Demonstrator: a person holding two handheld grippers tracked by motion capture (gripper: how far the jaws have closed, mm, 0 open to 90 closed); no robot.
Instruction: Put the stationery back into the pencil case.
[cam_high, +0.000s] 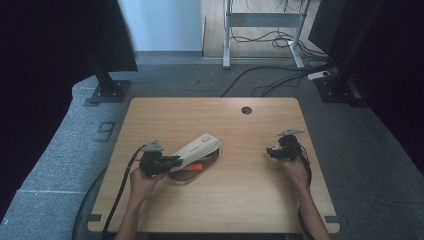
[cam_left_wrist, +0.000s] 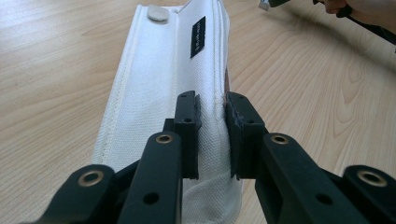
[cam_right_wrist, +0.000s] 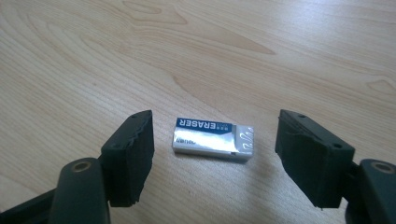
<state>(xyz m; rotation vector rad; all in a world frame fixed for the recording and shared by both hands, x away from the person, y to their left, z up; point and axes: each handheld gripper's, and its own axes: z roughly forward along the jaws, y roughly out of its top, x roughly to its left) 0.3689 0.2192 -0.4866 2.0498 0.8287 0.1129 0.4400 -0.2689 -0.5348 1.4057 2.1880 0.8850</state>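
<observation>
Left gripper (cam_left_wrist: 212, 135) is clamping the flap of the white pencil case (cam_left_wrist: 163, 93), holding it open mid-counter. Right gripper (cam_right_wrist: 215, 158) is straddling the eraser (cam_right_wrist: 212, 139) lying flat on the counter (cam_right_wrist: 280, 56), fingers (cam_right_wrist: 128, 154) apart, not touching it. Best to centre it, lower, then squeeze across the ends. An orange thing (cam_high: 196, 167) is sitting inside the case; nothing is blocking the path.

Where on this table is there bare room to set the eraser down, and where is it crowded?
Bare wood spans the table's far strip around the round hole, the middle between the white pouch and the right gripper, and the near edge between the forearms. It is crowded at the left gripper, clamping the pouch, and around the eraser.
</observation>
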